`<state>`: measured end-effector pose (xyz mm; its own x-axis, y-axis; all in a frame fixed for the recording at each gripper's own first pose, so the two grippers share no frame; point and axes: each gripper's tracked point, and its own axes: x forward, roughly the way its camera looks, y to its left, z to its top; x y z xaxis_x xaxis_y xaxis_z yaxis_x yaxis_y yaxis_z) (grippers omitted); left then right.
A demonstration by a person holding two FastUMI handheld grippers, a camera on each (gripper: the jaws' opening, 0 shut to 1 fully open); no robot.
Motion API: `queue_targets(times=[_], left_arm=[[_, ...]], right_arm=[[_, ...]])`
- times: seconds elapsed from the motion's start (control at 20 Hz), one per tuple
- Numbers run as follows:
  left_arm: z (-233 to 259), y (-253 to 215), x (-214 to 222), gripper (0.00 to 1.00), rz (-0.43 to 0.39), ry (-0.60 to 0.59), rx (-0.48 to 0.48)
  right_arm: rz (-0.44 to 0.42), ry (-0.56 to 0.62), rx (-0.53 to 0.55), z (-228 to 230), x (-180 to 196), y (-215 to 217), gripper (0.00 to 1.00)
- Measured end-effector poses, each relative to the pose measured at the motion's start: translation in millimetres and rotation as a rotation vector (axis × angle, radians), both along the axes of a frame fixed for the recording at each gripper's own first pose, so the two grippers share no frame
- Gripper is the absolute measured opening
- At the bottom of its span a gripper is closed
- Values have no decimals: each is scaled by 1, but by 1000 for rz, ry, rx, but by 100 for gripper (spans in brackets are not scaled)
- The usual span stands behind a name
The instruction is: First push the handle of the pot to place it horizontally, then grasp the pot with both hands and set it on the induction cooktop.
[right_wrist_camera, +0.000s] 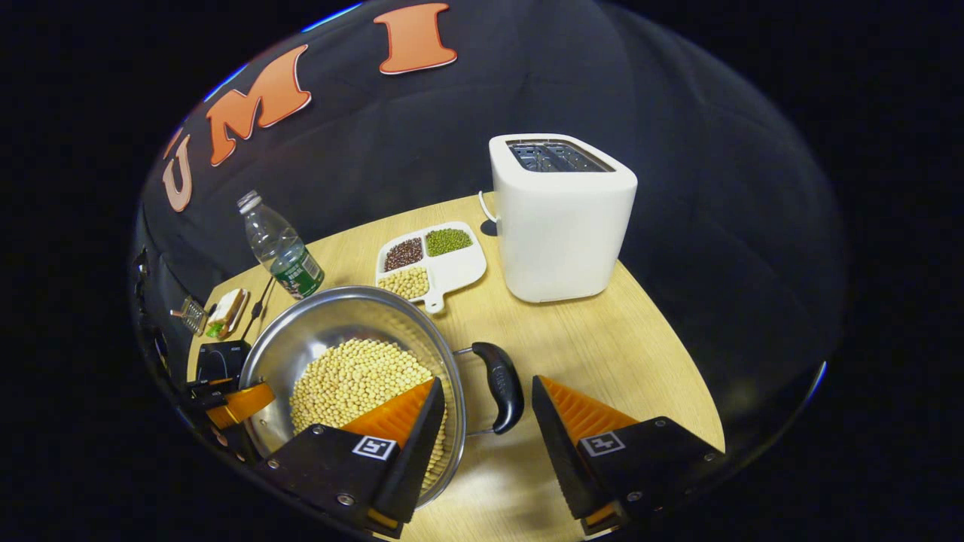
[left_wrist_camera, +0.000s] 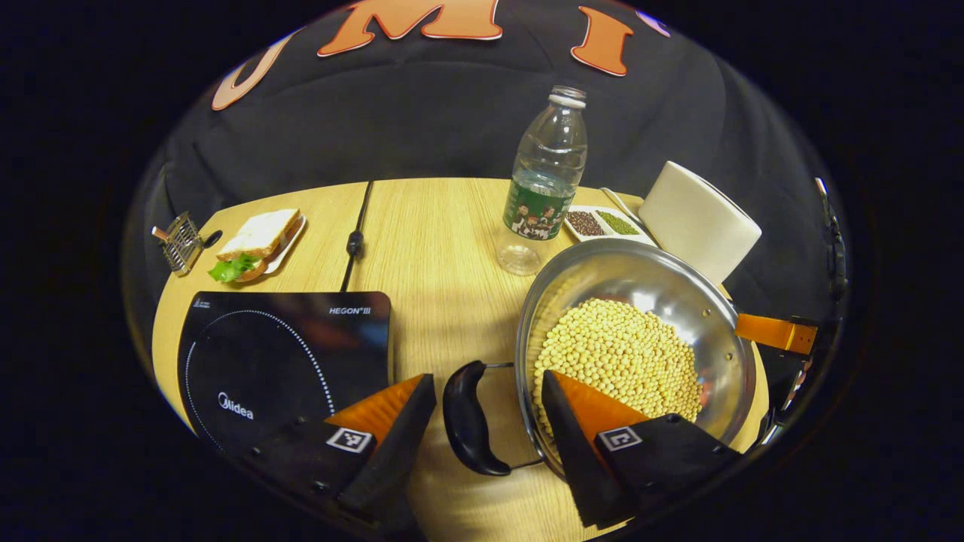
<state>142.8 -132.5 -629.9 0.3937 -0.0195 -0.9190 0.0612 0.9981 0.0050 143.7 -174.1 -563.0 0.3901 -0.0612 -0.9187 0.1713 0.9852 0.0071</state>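
My left gripper (left_wrist_camera: 488,403) has its jaws spread wide, straddling the pot's near loop handle (left_wrist_camera: 467,418): one finger sits outside the handle, the other reaches over the rim above the beans, and neither presses on anything. My right gripper (right_wrist_camera: 488,406) is likewise agape around the opposite handle (right_wrist_camera: 503,385), one finger over the bowl, one over bare desk. Both handles are glossy dark curved grips on thin wire arms.

The pot (left_wrist_camera: 640,278) is a rounded, polished steel bowl, heaped with small pale soybeans (left_wrist_camera: 617,354). It stands on the light wood-grain desk (left_wrist_camera: 437,248), beside the flat black glass induction cooktop (left_wrist_camera: 279,354), not on it. The cooktop's near corner is hidden behind my left gripper's finger.

Farther off I see a clear plastic water bottle (left_wrist_camera: 546,177), a white compartment dish of beans (right_wrist_camera: 437,263), a boxy white toaster (right_wrist_camera: 561,218), a sandwich (left_wrist_camera: 257,242) on a plate, and a small wire rack (left_wrist_camera: 181,241) I can't make out well. A cord (left_wrist_camera: 355,241) runs to the cooktop.
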Motion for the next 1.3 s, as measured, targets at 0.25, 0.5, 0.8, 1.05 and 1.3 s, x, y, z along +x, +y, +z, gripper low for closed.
queue_targets(times=[0.25,0.5,0.8,1.05,1.3], left_arm=[[-9,0,1,88,1,-14,34],[-16,1,6,84,7,-30,64],[-21,3,17,77,51,-93,63],[-20,3,24,77,34,-153,87],[-20,3,27,76,28,-186,92]], right_arm=[[37,52,8,-21,-4,7,75],[74,57,-24,-33,0,7,75],[90,51,-51,-38,-4,6,72],[63,6,-55,-32,-4,5,67],[46,-11,-76,-29,-7,7,63]])
